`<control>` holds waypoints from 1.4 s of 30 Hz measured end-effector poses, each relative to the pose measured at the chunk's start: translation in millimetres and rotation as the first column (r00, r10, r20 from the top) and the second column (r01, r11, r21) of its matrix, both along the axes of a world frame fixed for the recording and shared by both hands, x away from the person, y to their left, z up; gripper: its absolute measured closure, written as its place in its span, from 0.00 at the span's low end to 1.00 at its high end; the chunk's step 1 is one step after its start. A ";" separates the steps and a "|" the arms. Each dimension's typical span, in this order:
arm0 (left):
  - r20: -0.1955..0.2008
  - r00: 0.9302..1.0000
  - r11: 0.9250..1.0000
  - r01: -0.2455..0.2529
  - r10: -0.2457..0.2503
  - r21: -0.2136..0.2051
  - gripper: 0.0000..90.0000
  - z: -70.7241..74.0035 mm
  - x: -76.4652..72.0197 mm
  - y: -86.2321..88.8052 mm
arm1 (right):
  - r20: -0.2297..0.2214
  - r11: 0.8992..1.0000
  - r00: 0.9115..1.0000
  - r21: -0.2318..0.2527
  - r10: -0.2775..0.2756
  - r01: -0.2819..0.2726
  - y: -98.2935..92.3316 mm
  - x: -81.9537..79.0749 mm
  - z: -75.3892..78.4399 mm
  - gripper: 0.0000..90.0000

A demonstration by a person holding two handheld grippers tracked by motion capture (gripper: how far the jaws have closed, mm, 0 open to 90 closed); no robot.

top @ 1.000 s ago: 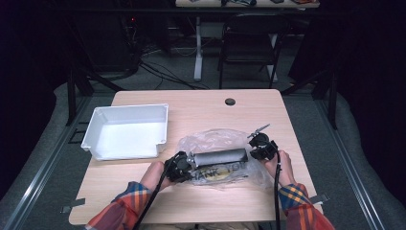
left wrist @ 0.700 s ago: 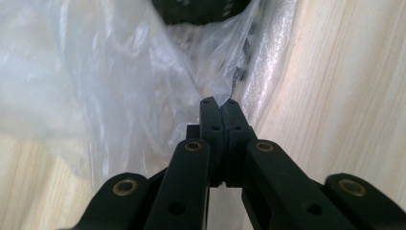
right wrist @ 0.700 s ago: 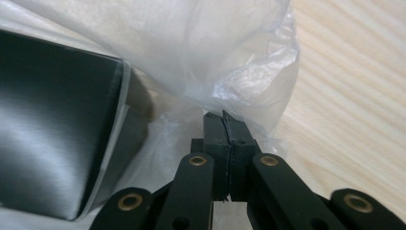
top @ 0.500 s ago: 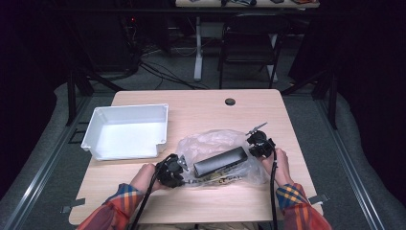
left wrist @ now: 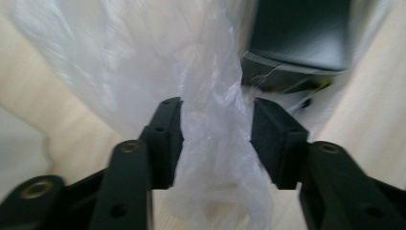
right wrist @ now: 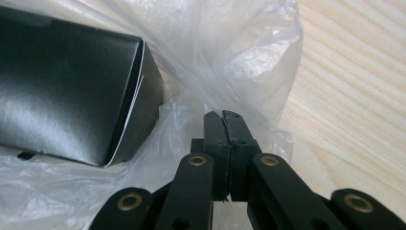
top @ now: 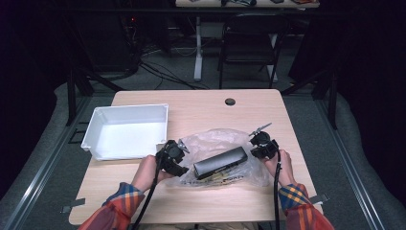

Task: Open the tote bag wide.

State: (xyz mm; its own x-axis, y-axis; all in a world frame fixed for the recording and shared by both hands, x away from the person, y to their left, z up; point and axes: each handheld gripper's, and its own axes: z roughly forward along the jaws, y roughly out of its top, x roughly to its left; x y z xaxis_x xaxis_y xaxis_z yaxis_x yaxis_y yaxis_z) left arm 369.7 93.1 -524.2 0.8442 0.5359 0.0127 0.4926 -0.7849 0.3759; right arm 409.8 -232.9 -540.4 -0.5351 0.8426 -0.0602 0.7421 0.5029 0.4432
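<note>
1. Fingers of the left gripper [left wrist: 216, 139] stand partly apart and have just been opening; a fold of the clear plastic bag [left wrist: 210, 124] hangs loose between them, the pads not pressing on it.
2. Fingers of the right gripper [right wrist: 224, 120] are pinched tight together on the bag's edge [right wrist: 249, 62] at the opposite end.
3. From above, the left gripper [top: 173, 157] and right gripper [top: 262, 145] flank the bag [top: 215, 141], which lies on the wooden bench [top: 201, 108] near its front edge.
4. Inside the bag rests a long black box [top: 220, 163], lying slantwise between the two grippers.
5. Farther back and to the left sits a white tray [top: 125, 132], just beside the left gripper.
</note>
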 end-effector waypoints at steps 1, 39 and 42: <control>0.000 1.000 1.000 0.000 0.000 0.000 0.69 0.0 0.0 0.0 | 0.000 1.000 1.000 0.000 0.000 0.000 0.0 0.0 0.0 1.00; 0.162 0.974 0.985 -0.145 0.160 -0.098 0.40 10.8 14.8 6.6 | 0.149 0.996 0.987 0.071 -0.057 0.047 -5.9 -1.5 12.0 0.65; 0.176 0.973 0.981 -0.124 0.149 -0.146 0.34 23.4 8.6 14.0 | 0.167 0.996 0.984 0.075 -0.061 0.049 -4.7 -3.5 19.6 0.58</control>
